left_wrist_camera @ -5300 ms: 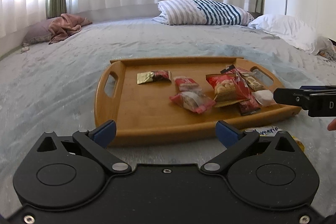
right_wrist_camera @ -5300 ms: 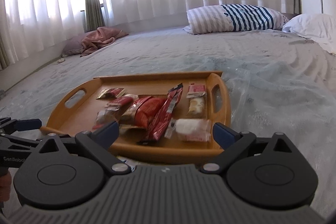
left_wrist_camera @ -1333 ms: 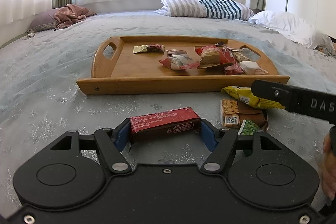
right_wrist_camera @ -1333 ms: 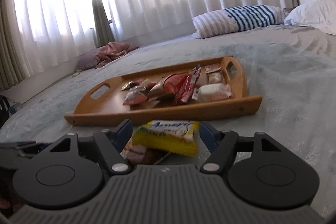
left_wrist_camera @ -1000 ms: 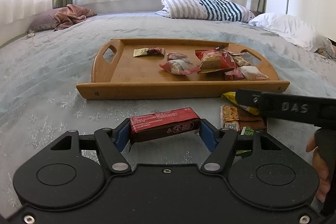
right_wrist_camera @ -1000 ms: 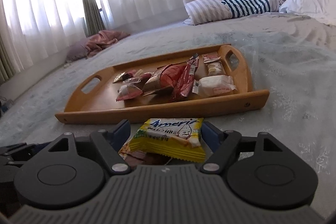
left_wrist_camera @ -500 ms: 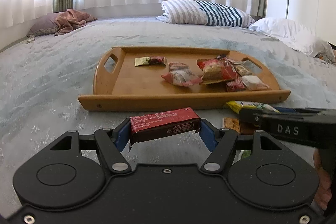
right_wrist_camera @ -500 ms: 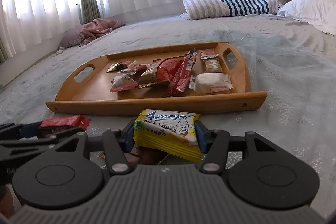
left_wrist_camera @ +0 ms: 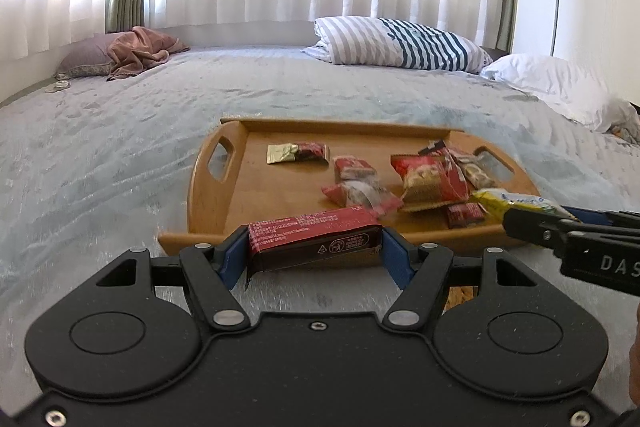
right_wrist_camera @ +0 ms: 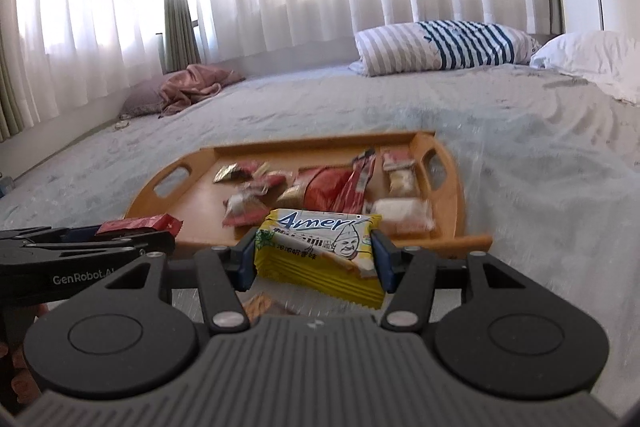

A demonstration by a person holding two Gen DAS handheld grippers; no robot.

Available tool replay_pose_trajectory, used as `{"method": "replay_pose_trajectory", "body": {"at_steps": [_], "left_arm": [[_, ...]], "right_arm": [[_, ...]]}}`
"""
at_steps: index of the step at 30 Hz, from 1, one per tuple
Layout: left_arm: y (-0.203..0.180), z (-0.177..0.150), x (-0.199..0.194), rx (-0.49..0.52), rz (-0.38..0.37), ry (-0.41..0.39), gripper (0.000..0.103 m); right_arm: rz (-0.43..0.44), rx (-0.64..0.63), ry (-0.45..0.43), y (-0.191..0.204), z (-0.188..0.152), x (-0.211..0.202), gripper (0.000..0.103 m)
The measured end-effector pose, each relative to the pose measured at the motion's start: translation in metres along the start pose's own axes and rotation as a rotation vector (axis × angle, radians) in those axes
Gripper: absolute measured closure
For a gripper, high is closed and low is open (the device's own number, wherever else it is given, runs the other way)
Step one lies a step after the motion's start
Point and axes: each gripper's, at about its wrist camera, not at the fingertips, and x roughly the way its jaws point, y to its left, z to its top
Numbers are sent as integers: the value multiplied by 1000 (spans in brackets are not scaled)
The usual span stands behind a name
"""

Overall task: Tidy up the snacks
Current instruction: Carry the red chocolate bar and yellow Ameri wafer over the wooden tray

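Observation:
My left gripper [left_wrist_camera: 314, 247] is shut on a dark red snack bar [left_wrist_camera: 312, 237], held crosswise just above the bed in front of the wooden tray [left_wrist_camera: 208, 195]. My right gripper [right_wrist_camera: 314, 255] is shut on a yellow Ameri wafer pack [right_wrist_camera: 320, 247], lifted off the bed before the same tray [right_wrist_camera: 460, 203]. Several red and white snack packets [left_wrist_camera: 432, 179] lie in the tray's right half. From the left wrist view the right gripper [left_wrist_camera: 560, 219] enters at the right with the yellow pack [left_wrist_camera: 516, 203]. The left gripper [right_wrist_camera: 136, 239] with the red bar [right_wrist_camera: 140, 225] shows at the left of the right wrist view.
Another snack packet [right_wrist_camera: 260, 305] lies on the grey bedspread under the right gripper. Striped pillow [left_wrist_camera: 400, 45] and white pillow [left_wrist_camera: 560, 87] sit at the bed's far right, a pink blanket [left_wrist_camera: 140, 51] at far left. Curtained windows stand behind.
The right jaws have closed on the yellow pack and lifted it off the bed. Both grippers have risen, and the left has carried the red bar closer to the tray.

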Motion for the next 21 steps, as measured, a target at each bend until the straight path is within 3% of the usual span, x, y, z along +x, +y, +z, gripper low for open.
{"method": "replay_pose_trajectory", "body": {"at_steps": [8,21], "left_arm": [[6,17,19,17,-7,-3,36],[27,36,77,-41,-24,86,36]], "right_arm": [[-7,1,-20,-5,18,14,44],[15,4,15,-16,66,73,44]]}}
